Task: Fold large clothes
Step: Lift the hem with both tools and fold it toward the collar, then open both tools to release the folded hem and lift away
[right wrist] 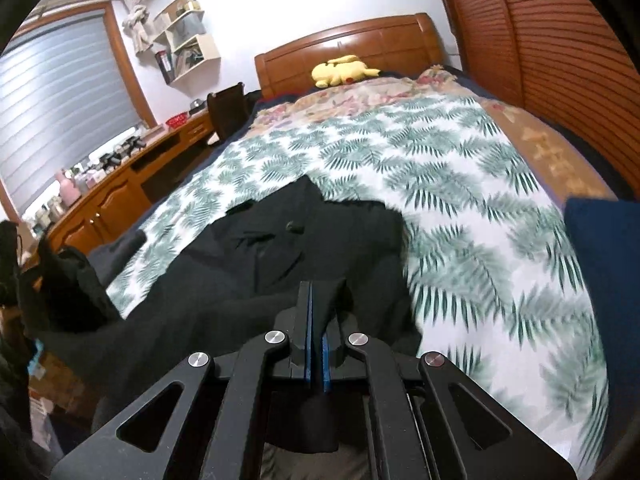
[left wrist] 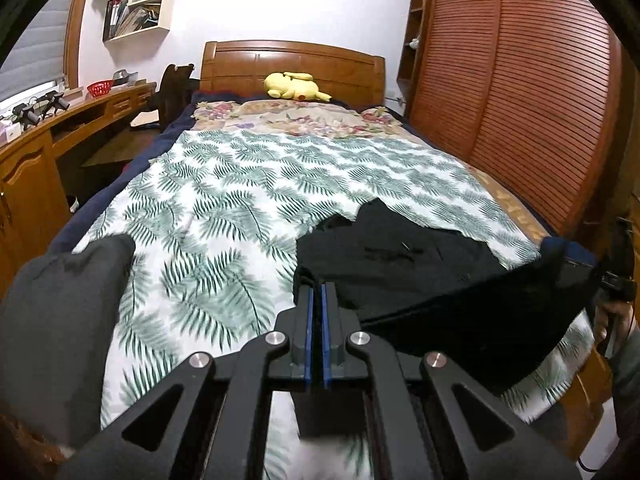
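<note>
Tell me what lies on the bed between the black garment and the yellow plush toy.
Both views: leaf-print sheet, then floral blanket, between black garment and yellow plush toy.

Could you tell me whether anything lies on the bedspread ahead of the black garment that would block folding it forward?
Nothing visible does: the leaf-print bedspread ahead of the black garment is bare; the yellow plush toy sits far off by the headboard.

Ahead of the left claw [left wrist: 317, 286] lies a black garment [left wrist: 400, 264] on a white sheet [left wrist: 240, 184] printed with green fern fronds (blue pads line both claws); farther ahead, a yellow plush toy [left wrist: 296, 86].
</note>
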A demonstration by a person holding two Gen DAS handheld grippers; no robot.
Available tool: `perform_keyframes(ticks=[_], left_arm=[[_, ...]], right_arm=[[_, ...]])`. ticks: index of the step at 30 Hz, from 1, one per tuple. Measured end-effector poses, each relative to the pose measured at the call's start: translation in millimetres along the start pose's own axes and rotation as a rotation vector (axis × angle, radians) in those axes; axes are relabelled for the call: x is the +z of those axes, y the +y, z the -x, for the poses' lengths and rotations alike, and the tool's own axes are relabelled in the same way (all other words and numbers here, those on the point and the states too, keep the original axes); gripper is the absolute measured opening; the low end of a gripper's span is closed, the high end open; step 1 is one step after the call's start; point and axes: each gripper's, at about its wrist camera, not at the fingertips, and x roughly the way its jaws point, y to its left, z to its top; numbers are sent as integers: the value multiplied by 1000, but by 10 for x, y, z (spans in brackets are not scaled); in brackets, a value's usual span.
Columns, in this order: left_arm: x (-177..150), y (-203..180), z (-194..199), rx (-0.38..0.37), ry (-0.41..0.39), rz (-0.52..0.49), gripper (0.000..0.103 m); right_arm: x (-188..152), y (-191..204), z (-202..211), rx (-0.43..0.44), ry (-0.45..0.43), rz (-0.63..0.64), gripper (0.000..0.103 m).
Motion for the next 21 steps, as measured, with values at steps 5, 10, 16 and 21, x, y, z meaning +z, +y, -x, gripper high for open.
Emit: perform_keyframes(ticks=[5,10,16,21], left_arm=[[412,17,-334,23,-21,-40,1],[852,-40,-681,39,-50,-93,1],[1199,-69,-1155,87,-37,-137,1],[1476,28,-1449,115,-28,-106,1]], right_arm=[[459,-162,-506,-39,8,45,1],[939,-301,-962,-72,2,92,1],[1439,-424,-1503,-123,29,122,1],[1730,-461,-1864,-189,32,133,1]])
